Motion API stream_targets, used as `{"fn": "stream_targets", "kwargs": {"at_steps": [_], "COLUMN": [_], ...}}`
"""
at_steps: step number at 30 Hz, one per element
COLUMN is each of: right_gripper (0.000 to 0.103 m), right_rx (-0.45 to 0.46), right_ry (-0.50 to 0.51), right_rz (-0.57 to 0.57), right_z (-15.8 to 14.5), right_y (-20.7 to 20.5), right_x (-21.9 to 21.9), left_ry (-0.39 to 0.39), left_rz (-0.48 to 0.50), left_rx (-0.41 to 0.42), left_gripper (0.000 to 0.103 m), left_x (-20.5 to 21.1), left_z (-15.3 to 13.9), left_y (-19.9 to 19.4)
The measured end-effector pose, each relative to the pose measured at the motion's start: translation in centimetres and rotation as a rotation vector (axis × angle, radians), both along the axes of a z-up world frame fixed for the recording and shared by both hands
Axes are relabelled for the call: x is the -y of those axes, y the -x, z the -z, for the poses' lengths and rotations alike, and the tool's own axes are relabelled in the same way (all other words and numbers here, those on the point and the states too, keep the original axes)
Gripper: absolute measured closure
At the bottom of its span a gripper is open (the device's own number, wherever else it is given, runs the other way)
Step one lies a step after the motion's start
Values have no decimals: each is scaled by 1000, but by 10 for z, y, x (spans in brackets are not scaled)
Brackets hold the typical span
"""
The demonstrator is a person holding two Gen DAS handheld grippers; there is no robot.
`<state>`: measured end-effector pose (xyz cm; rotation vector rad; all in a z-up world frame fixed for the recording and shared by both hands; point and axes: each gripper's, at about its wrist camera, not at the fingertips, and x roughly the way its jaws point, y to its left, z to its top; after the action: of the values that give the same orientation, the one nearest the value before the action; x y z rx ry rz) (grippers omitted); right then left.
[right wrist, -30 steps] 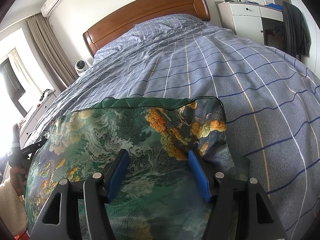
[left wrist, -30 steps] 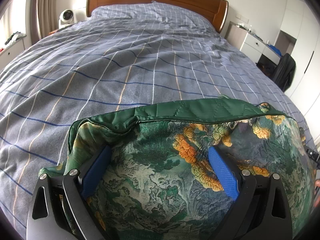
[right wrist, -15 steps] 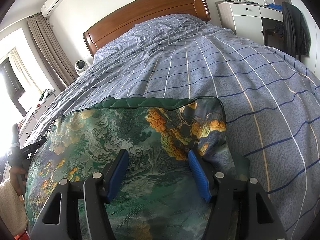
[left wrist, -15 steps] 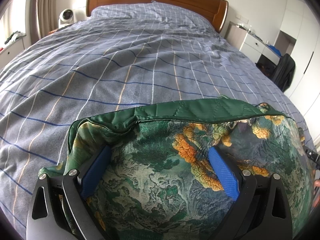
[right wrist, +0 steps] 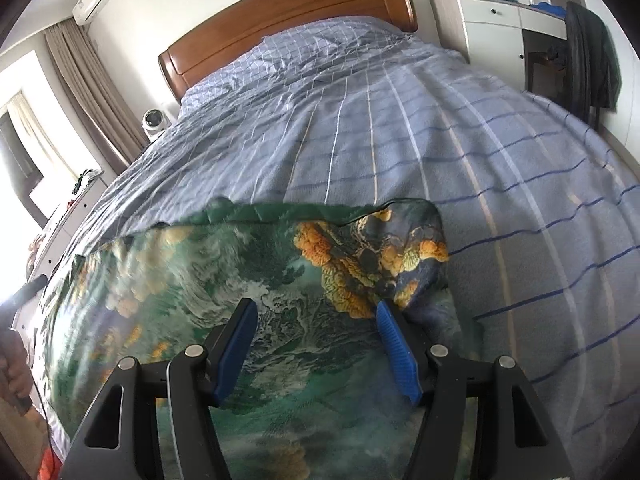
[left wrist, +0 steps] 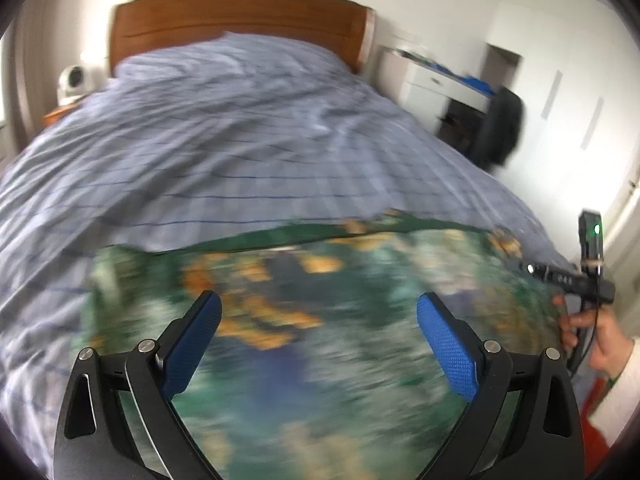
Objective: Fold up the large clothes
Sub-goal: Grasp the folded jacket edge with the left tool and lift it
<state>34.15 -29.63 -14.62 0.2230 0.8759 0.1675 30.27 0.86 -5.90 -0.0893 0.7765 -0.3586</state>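
A folded green garment (right wrist: 280, 264) printed with orange patches lies across the near end of the bed, its dark green quilted lining showing along the far edge. My right gripper (right wrist: 315, 306) rests over its right part, jaws apart, blue pads (right wrist: 394, 344) on either side of flat fabric without pinching it. In the blurred left wrist view, my left gripper (left wrist: 320, 304) hangs open above the garment (left wrist: 360, 264), nothing between its pads. A hand (left wrist: 600, 332) holding the other gripper's handle shows at the right edge.
The blue-grey checked bed cover (right wrist: 400, 132) stretches away to a wooden headboard (right wrist: 288, 12). A white dresser (right wrist: 492, 24) and a dark garment on a chair (right wrist: 592, 56) stand to the right. A small white device (right wrist: 154, 122) and curtains (right wrist: 92, 80) are on the left.
My left gripper has lifted off the garment and swung, blurring its view, and the garment sits lower and farther in it. The right gripper has stayed put, jaws unchanged.
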Motion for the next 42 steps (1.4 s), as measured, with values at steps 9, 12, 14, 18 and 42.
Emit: {"fn": "stream_targets", "kwargs": {"at_steps": [9,12,14,18,42], "right_gripper": [40,40,40,40,24], "right_rx": [54,17,-2,-21,-98], "right_ry": [-7,-40,-56,-47,-552], "right_rz": [-55,-71,-76,-78,304], "right_z": [-51,-44,-38,-30,49], "right_y": [73,108,129,161,158], "right_x": [4,10,10,3,30], "left_ry": [-177,-176,-178,-216,-131], "left_rz": [20,12,13,75,340], "left_rx": [-188,-160,-153,-112,-73], "left_gripper": [1,1,2,1,1], "left_x": [68,68,66,67,114], "left_z": [81,78,69,60,75], "left_y": [-74,-70,-58,-17,105]}}
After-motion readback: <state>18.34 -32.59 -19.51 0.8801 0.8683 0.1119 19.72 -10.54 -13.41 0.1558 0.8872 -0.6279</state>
